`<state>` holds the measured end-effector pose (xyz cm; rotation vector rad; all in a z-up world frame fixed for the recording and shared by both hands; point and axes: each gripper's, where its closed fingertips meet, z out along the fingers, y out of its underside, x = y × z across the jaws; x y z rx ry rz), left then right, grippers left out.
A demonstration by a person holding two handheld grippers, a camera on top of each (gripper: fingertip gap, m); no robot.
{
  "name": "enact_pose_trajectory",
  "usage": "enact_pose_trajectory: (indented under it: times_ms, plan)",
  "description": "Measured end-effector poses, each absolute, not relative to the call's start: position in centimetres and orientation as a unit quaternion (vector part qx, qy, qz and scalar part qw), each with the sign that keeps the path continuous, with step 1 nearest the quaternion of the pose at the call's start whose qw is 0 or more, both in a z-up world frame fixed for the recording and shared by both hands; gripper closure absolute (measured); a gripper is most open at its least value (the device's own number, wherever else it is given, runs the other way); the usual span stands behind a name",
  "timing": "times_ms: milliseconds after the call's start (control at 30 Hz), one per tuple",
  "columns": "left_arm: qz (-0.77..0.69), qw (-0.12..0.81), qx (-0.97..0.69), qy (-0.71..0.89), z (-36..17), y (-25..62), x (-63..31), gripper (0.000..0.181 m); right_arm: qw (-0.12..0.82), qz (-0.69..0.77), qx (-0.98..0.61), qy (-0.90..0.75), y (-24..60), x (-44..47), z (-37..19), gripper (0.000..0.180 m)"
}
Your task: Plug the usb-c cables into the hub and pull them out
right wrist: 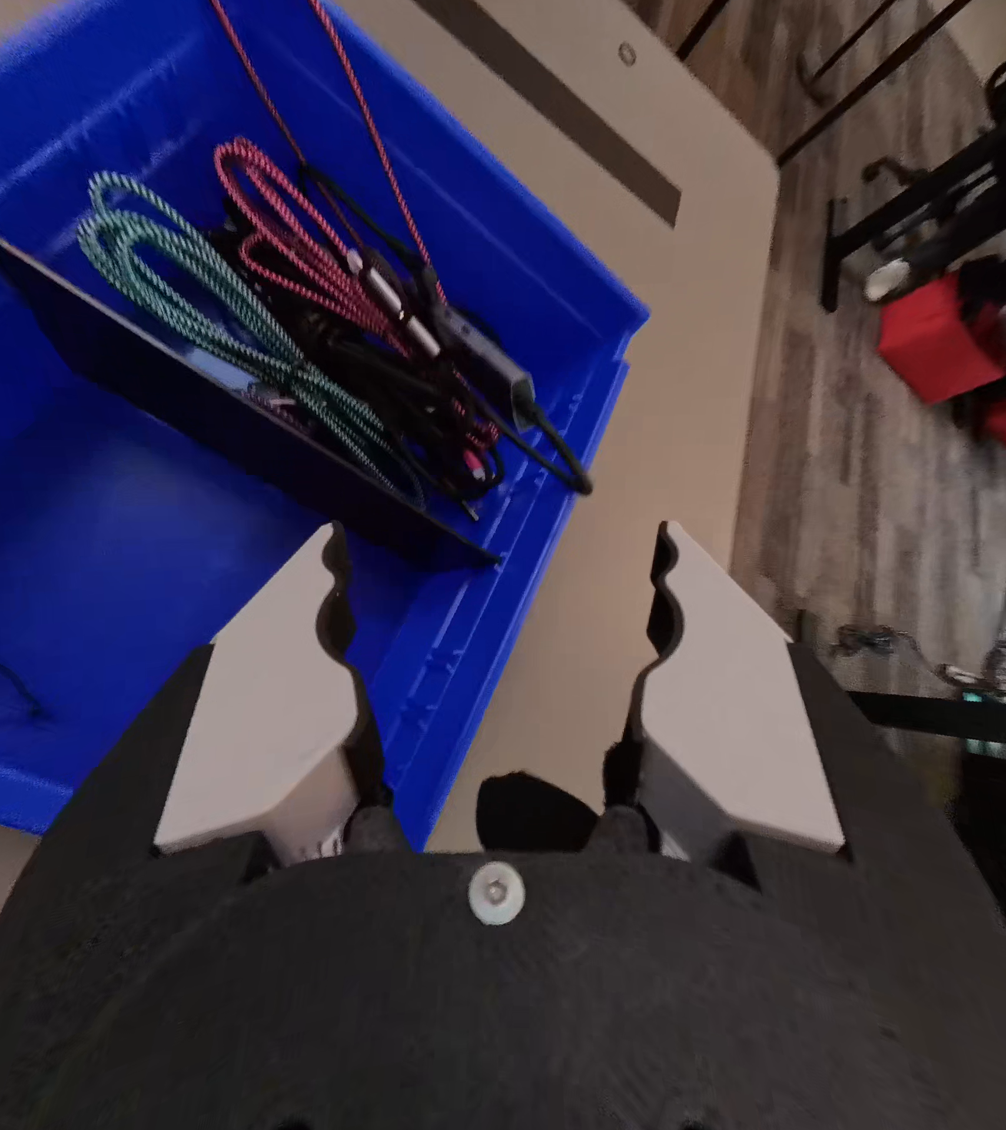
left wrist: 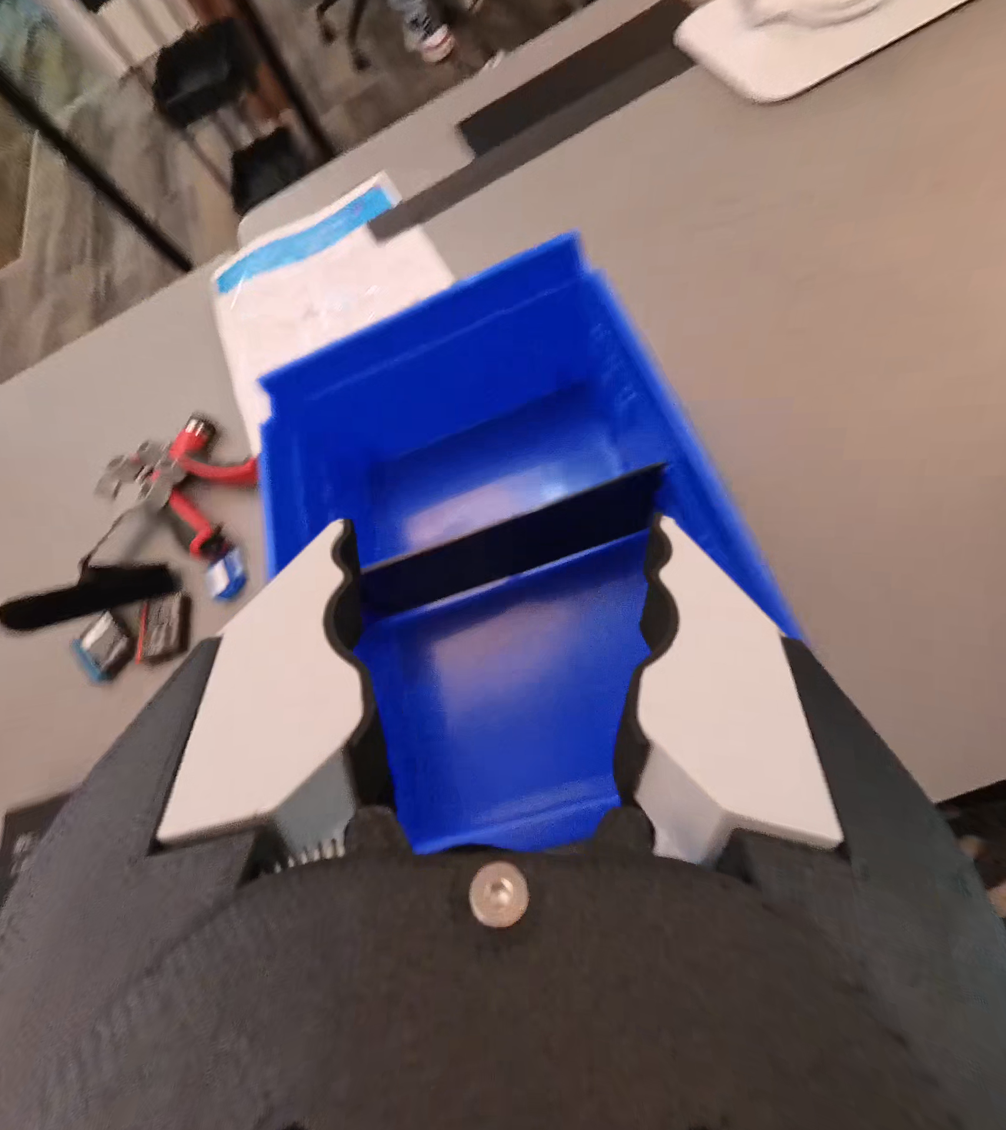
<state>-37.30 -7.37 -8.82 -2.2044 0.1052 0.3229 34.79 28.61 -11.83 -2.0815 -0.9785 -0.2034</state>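
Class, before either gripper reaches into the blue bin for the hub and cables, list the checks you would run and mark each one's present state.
1. Left gripper open, empty: ok.
2. Right gripper open, empty: ok.
3. Hub visible in the blue bin, beyond the black divider: ok.
4. Green cable and red cable separated: not ok, tangled.
5. Cable already plugged into hub: cannot tell.

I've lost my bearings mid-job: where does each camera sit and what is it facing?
Left wrist view: on the left gripper, looking down into the blue bin; its open fingers show.
Right wrist view: on the right gripper, over the bin's edge, facing cables and hub; open fingers show.
Shared: bin and black divider.
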Motion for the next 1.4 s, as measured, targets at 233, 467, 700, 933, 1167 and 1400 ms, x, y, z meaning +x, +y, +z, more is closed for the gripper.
enact_pose_trajectory:
  times_ms: [233,467,700,933,1167,1400]
  plan:
    - [0.142,0.388,-0.906,-0.089,-12.4,-13.3,-45.5,0.081,0.34,0.019,-0.869,-0.36,27.4,35.8,-18.3,0.079]
    - [0.057,0.331,-0.936,-0.104,-18.0,-13.9,-46.2,0.108,0.34,0.097,-0.872,-0.338,27.4,34.6,-19.4,0.12]
    - [0.042,0.343,-0.931,-0.12,-17.8,-13.4,-47.7,0.168,0.333,0.118,-0.876,-0.328,27.3,34.1,-19.7,0.127]
    - [-0.099,0.367,-0.913,-0.147,-19.0,-12.6,-46.2,0.145,0.328,0.128,-0.87,-0.346,26.2,31.3,-19.7,0.13]
    - [-0.097,0.32,-0.933,-0.13,-21.6,-12.0,-45.0,0.157,0.324,0.15,-0.86,-0.366,24.5,26.9,-19.6,0.129]
    - [-0.092,0.327,-0.93,-0.138,-21.5,-11.1,-44.7,0.175,0.316,0.174,-0.848,-0.388,22.8,21.9,-19.5,0.125]
